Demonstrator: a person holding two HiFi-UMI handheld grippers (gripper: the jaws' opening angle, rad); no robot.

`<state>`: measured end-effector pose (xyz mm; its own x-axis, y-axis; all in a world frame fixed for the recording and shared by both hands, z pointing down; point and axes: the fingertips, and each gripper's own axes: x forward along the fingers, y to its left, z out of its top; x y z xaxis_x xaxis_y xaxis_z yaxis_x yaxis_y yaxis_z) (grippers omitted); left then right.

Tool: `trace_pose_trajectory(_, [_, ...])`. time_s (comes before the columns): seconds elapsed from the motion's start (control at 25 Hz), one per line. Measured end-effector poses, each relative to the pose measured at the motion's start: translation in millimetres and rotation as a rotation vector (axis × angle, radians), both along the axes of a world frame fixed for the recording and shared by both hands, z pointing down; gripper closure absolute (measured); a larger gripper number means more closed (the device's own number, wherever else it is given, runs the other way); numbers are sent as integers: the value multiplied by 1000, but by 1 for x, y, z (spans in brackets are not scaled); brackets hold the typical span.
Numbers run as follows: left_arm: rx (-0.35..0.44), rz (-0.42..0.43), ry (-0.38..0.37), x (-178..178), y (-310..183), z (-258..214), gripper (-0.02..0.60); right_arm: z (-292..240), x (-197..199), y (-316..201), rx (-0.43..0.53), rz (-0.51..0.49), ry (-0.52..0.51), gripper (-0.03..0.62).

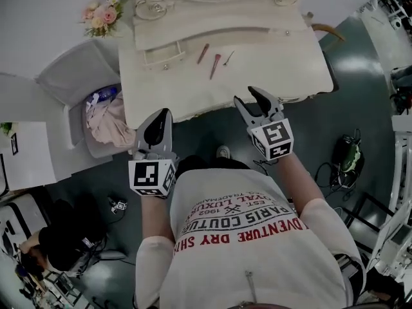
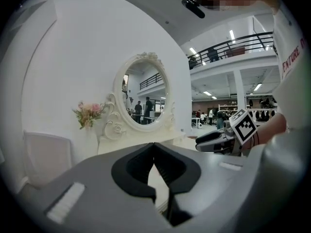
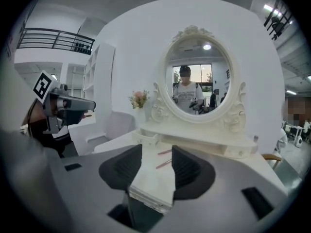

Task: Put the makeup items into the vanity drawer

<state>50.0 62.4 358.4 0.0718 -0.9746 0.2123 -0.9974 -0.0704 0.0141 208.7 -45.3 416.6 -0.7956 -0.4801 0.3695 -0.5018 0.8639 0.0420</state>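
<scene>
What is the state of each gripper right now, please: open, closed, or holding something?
Left gripper: closed, jaw tips together, holding nothing.
Right gripper: open, nothing between its jaws.

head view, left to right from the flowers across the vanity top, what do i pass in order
pink flowers → small vanity drawer → short red makeup pencil → longer red makeup pencil → thin dark makeup stick

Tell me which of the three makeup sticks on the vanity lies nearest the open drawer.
The leftmost stick, beside the drawer; the longer stick and the thinnest one lie farther right.
</scene>
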Motion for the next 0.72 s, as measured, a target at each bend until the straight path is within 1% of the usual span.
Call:
trace_pose_trajectory(0.16, [-16,-24,12,-13,-21,12,571,18,-17,-31,-28,-20,27,431])
trace_pose_trajectory(0.28, [-23,-37,34,-30,-36,23,571,36,-34,-51,-61,-21,59,431])
trace_pose_trajectory(0.4, [-35,-30,54,-50,-55,38,571,59,-51,-73,-96,-9,110,431])
trace_pose_trajectory(0.48, [-44,-14,66,-63,-70,47,571,75,-59,-91,-120,24,142,431])
trace_pose_trajectory(0.72, [-81,31,110,-95,-112,73,571,126,-73,-128,-236,138,222,431])
